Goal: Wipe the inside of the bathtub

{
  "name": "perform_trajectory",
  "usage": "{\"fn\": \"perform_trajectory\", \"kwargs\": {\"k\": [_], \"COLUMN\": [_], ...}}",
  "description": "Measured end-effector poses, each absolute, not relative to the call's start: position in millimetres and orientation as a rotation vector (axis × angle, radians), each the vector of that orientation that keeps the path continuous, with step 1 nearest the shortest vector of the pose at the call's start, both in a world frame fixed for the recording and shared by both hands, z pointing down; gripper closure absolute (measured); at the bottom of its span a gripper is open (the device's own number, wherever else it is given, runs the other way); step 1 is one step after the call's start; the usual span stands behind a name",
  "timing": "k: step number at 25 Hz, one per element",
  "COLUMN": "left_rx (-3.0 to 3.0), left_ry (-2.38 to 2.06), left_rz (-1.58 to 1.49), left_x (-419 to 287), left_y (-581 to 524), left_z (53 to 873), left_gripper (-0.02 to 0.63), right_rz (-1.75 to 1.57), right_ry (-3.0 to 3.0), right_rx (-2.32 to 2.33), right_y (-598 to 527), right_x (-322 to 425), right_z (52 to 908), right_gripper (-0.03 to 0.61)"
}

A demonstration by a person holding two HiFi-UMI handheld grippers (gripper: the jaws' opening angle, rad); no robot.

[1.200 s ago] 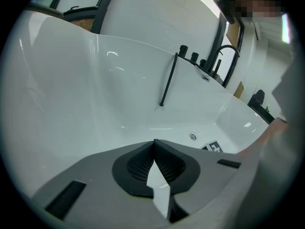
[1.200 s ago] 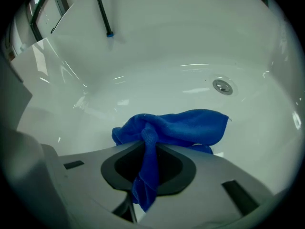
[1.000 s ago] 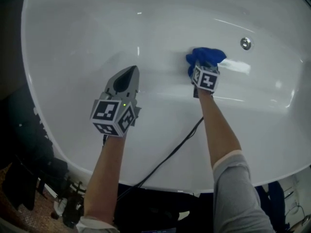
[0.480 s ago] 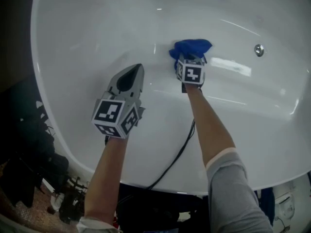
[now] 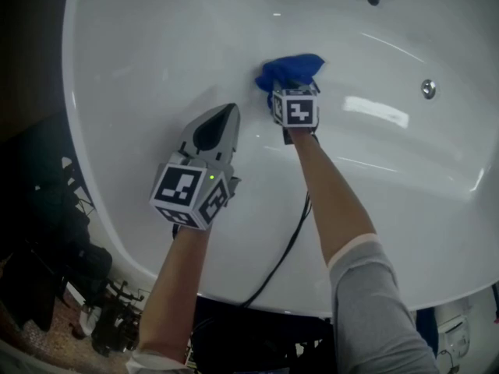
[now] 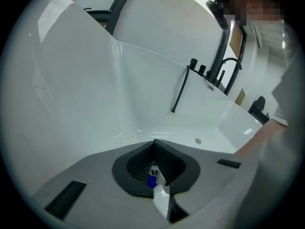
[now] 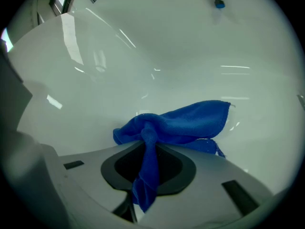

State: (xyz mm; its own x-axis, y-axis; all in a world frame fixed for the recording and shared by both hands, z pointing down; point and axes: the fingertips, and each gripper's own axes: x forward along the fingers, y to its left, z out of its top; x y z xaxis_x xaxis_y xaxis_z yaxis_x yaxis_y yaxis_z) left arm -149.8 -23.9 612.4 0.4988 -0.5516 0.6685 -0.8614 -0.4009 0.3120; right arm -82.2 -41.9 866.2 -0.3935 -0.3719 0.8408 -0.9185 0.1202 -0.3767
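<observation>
Wiping seems under way: the right hand-held gripper (image 5: pixel 289 92) pinches the blue cloth (image 5: pixel 290 70) against the bathtub (image 5: pixel 140 53) floor mid-length, while the left hand-held gripper (image 5: pixel 228 115) hovers closed and empty, and the next stroke probably needs steady pressure.

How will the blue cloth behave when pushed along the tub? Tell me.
Probably floppy: the blue cloth bunches and droops where the right gripper pinches it. Likely light, and should slide easily, since the bathtub wall looks glossy and smooth.

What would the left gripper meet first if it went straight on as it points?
Probably the bare tub wall; the cloth lies off to the right of that line.
</observation>
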Motion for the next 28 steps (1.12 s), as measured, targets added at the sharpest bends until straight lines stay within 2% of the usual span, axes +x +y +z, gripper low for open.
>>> {"fn": "perform_trajectory", "kwargs": {"k": [8,14,23,28], "left_rx": [2.094,2.087,2.041,2.01], "left_ry": [-1.189,-1.247,-1.347,-1.408], "left_rz": [0.597,0.544,0.486,0.45], "left_x": [-169.6,-181.6,-197.6,-222.3], "left_y": [-28.7,-28.3,-7.6,-2.0], "left_z": [603.0,571.5,516.6,490.5], "left_gripper": [0.615,0.615,0.615,0.615], "right_rz": [1.554,1.592,1.654,1.622], "right_ry": [-1.901,-2.014,-2.213,-2.317], "right_rx": [1.097,1.025,0.891,0.799], "right_y": [-46.4,-47.9,-57.1,-66.4], "right_x": [-134.2,-155.1,-176.2,-213.1], "right_z": [852.7,808.9,708.7,647.7], "right_gripper": [0.516,0.522,0.522,0.522]}}
